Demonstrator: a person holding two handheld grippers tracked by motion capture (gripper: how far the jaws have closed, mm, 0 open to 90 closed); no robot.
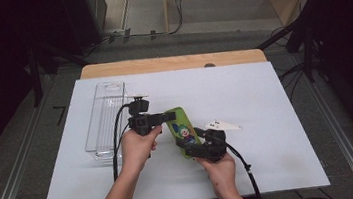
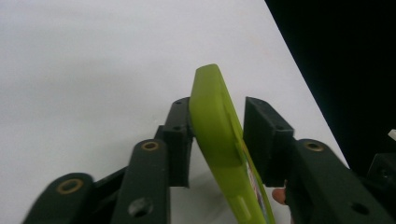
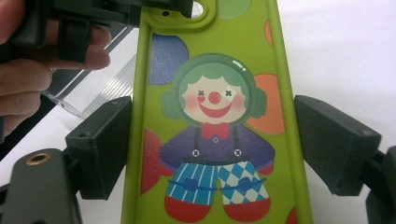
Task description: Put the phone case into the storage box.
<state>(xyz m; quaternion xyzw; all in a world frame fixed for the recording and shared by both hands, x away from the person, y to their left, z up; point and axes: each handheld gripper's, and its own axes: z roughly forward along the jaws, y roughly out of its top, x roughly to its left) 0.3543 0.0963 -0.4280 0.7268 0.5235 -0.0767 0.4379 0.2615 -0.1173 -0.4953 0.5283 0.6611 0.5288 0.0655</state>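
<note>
A lime-green phone case (image 1: 183, 129) printed with a clown hangs tilted above the white table, picture side up. My right gripper (image 1: 190, 149) is shut across its width near the lower end; in the right gripper view the pads (image 3: 105, 144) press on both long edges of the case (image 3: 212, 70). My left gripper (image 1: 169, 116) reaches in from the left at the case's top end. In the left gripper view the case (image 2: 212, 116) stands edge-on inside the left gripper (image 2: 217, 135), one pad against it and a slim gap at the other.
A clear plastic tray (image 1: 106, 117) lies lengthwise at the left of the white table cover (image 1: 254, 95), close behind the left hand. A wooden table edge (image 1: 170, 62) runs along the back. Dark floor and cables surround the table.
</note>
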